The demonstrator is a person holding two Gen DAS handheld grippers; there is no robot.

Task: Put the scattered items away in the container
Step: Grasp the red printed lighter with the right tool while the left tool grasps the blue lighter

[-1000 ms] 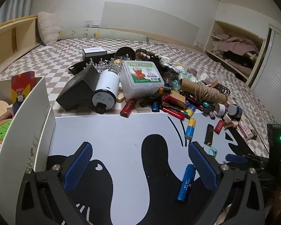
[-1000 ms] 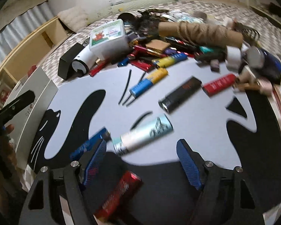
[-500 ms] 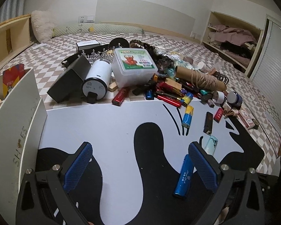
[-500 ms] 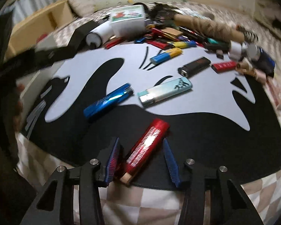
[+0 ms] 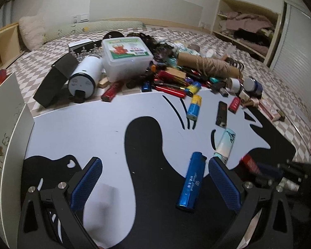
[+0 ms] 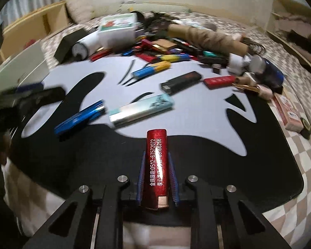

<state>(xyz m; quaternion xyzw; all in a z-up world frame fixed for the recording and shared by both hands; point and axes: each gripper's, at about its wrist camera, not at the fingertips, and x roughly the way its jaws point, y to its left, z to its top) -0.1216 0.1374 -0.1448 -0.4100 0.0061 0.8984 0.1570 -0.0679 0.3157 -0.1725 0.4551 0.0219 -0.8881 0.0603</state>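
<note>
Right gripper [image 6: 156, 178] fingers now clamped on red lighter [image 6: 157, 166], left gripper [image 5: 155, 182] fingers wide open above blue lighter [image 5: 191, 184]

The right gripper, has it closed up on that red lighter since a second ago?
Yes. The right gripper was wide open above the mat; now its blue pads press both sides of the red lighter.

On the mat [image 5: 97, 128] lie 6 loose lighters [image 5: 190, 186], 1 white box [image 5: 2, 137] beside.
</note>
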